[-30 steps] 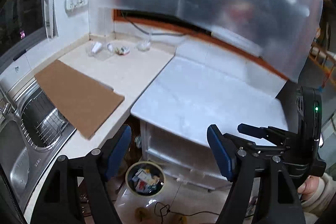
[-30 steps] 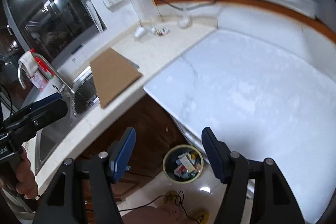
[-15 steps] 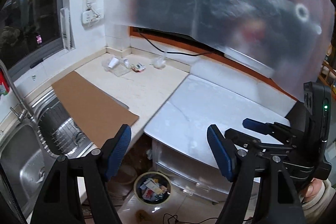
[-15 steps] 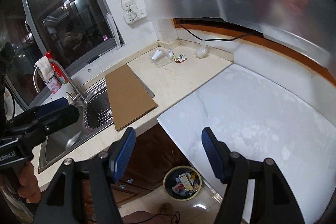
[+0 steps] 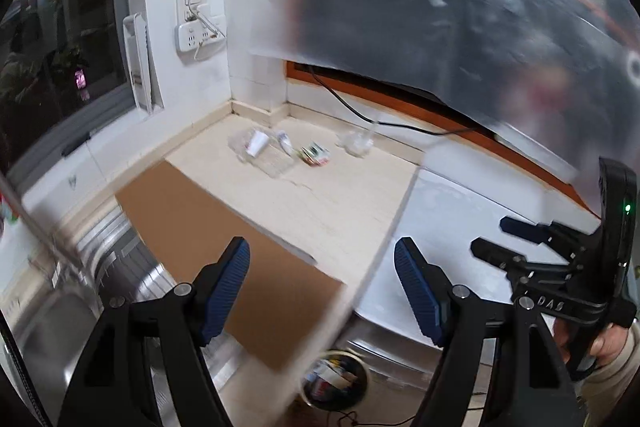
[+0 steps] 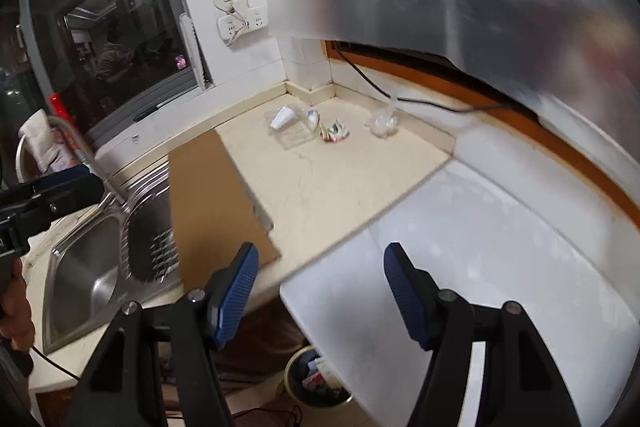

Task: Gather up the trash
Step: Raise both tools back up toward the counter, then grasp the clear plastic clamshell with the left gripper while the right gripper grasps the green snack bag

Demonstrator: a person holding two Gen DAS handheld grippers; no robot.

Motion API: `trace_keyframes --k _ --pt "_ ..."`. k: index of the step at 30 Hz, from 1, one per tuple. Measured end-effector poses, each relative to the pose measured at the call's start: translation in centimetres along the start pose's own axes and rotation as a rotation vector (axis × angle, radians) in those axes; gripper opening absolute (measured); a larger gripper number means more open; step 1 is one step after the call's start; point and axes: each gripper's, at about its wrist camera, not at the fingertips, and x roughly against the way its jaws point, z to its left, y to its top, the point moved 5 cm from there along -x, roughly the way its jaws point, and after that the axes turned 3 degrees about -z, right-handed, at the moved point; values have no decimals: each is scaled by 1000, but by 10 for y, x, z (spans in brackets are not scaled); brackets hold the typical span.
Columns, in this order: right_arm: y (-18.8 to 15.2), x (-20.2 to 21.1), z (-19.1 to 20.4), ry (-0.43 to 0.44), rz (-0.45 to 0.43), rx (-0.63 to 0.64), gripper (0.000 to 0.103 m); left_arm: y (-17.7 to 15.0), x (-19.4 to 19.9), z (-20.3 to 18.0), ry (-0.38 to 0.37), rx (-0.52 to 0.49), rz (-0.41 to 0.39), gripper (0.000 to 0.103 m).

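Standing apart and empty, both claws face the beige stone counter (image 5: 344, 203): left claw (image 5: 322, 291) and right claw (image 6: 316, 293) hold nothing between their blue pads. Trash sits untouched in the far corner: a white paper cup (image 6: 282, 118) on a clear plastic tray (image 6: 296, 135), a crumpled red-and-green wrapper (image 6: 334, 131) just beside it, a crinkled clear plastic bag (image 6: 383, 123) further right. Round bin (image 6: 316, 379) on the floor below already holds scraps. Judgement: some collecting done, corner pile left. Brown cardboard sheet (image 6: 212, 203) overlaps the steel sink (image 6: 92, 279).
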Motion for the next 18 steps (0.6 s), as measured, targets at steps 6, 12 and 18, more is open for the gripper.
trace_keyframes --k 6,12,18 --pt "67 -65 14 -69 7 43 65 66 -72 67 -1 -42 42 73" --pt "112 -155 14 -107 74 48 54 108 -181 119 -40 8 141 73" --pt "122 -247 1 -136 149 42 51 102 -304 148 -71 121 301 73"
